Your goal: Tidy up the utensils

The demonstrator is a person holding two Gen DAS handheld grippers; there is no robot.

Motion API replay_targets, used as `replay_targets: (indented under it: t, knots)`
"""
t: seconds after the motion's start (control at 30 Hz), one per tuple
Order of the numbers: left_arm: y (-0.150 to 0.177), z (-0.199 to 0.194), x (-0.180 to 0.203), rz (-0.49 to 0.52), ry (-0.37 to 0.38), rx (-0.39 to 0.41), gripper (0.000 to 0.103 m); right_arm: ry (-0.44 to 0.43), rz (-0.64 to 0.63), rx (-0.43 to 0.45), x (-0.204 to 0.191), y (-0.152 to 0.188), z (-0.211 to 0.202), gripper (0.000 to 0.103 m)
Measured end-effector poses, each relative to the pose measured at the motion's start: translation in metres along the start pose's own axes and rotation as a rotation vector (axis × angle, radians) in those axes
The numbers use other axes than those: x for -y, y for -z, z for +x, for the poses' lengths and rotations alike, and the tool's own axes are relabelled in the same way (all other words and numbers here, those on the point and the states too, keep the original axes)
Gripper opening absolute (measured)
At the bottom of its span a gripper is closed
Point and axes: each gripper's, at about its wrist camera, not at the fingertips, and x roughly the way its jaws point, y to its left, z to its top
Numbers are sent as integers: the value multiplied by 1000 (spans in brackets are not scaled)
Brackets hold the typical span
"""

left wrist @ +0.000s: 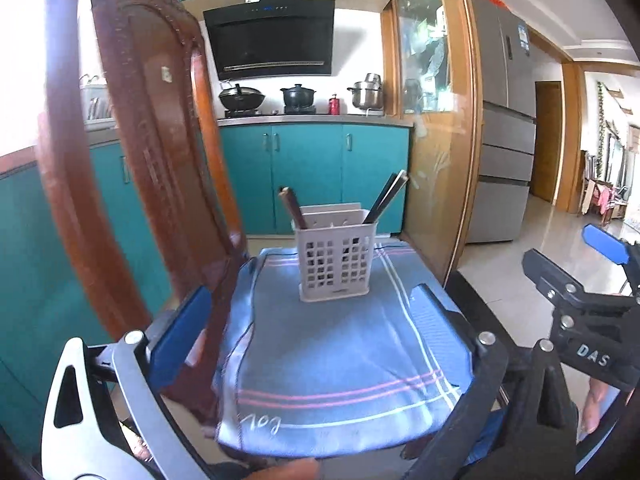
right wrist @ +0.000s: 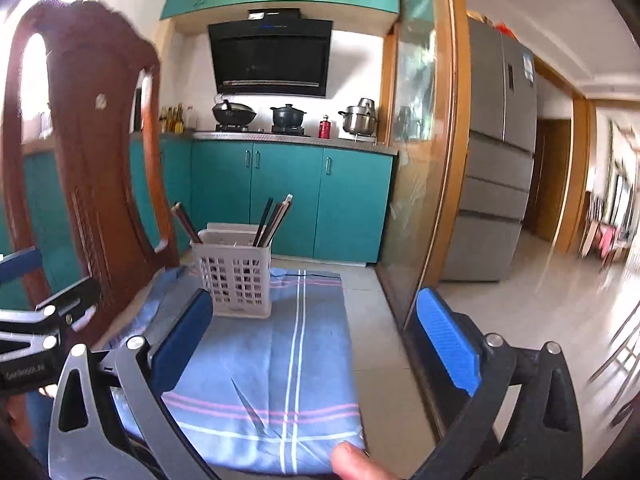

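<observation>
Teal cabinets [left wrist: 308,176], wood chair [left wrist: 132,120], tiled floor [right wrist: 540,300]

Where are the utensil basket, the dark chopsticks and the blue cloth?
utensil basket [left wrist: 335,268], left wrist view, front lattice wall.
dark chopsticks [left wrist: 387,196], left wrist view, upper shafts.
blue cloth [right wrist: 256,364], right wrist view, bare middle.

My path over the blue cloth [left wrist: 340,344] to the white utensil basket [left wrist: 336,264] lies open; the wooden chair back [left wrist: 132,152] crowds my left, and the glass door [left wrist: 436,160] stands at right.
</observation>
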Motion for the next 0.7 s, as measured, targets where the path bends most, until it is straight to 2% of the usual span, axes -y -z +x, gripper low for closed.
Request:
replay_targets:
  t: [0.33, 0.7]
  knots:
    - [-2, -25, -7, -1, -3, 14, 99, -47, -10, 12, -8, 0, -26, 100]
    - [-7, -21, -7, 10, -5, 17, 99, -66, 16, 9, -5, 1, -28, 100]
